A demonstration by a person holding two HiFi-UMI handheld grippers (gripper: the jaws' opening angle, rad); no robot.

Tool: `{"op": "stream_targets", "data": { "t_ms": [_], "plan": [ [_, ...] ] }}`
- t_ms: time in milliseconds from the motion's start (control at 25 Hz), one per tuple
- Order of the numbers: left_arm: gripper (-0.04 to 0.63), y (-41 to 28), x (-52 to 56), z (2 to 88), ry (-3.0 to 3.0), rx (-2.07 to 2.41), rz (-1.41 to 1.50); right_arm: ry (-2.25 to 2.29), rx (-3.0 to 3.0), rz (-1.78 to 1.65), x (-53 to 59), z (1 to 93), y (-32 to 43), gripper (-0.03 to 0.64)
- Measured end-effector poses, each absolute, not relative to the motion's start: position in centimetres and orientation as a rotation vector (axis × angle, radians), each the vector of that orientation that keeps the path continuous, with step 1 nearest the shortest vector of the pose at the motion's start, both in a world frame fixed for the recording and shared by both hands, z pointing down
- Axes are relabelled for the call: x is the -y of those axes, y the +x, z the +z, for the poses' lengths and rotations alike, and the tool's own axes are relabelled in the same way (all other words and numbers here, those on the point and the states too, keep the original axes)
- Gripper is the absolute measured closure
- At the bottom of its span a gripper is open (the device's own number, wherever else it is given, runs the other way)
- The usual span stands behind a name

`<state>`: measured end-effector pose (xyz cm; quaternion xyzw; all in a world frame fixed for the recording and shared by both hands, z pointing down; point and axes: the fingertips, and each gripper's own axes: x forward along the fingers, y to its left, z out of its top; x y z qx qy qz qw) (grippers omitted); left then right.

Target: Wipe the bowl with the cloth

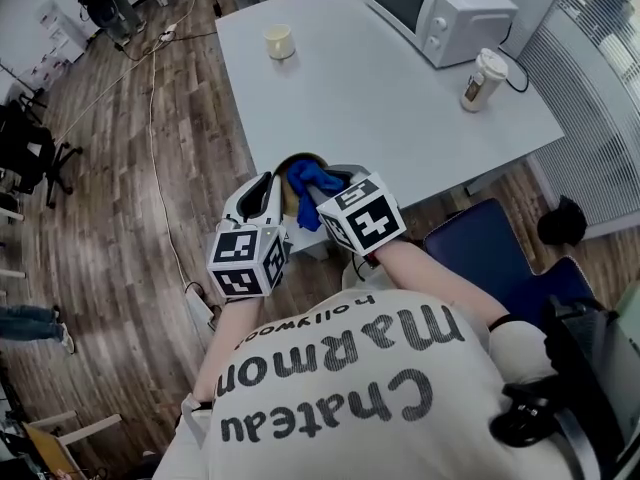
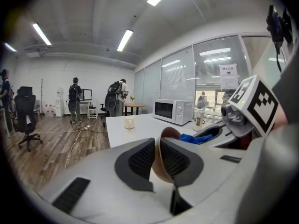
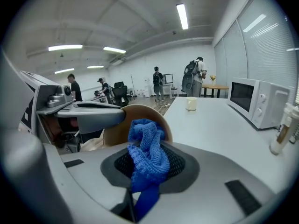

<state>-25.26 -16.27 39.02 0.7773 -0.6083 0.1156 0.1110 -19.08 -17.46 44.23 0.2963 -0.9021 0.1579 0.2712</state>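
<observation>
Tan and smooth, the bowl [image 2: 169,133] stands on edge with its wall nipped between the pads of the left claw [image 2: 157,157], whose jaws are drawn in narrow on the rim; most of the bowl rises ahead of the tips and to their right, its hollow turned towards the other claw. It hangs in the air off the near edge of the white table [image 1: 400,98], not resting on it. It looks light and stiff (wood or plastic, I cannot tell which) and probably slick, so a pinch on one spot of the rim is likely to let it swing under a hard rub; a deeper bite on the wall would steady it. Right of that, the blue cloth [image 3: 147,148] is bunched between the jaws of the right claw [image 3: 149,164], which are clamped on its middle, a fold standing up past the tips and a tail hanging below. Soft, limp and knitted, it should grip well; the free fold sits just before the bowl's inside.
</observation>
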Motion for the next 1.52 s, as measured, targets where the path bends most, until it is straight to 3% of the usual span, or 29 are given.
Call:
{"op": "stream_targets", "data": {
  "t_ms": [320,560,800,1520],
  "plan": [
    [0.56,-25.0,16.6,39.6,2.283,1.741,0.284,0.893,2.452,0.488,18.5,42.9,-17.6,0.529],
    [0.569,-24.3,18.3,38.2,2.283,1.716,0.136,0.78,2.674,1.033,18.7,39.8,-19.6,0.529],
    [0.566,-23.5,19.1,37.5,2.269,1.732,0.059,0.783,2.663,1.161,18.8,40.3,-20.0,0.529],
    [0.563,-23.8,17.0,39.8,2.184,1.712,0.087,0.789,2.448,0.583,16.1,44.5,-17.2,0.529]
  ]
}}
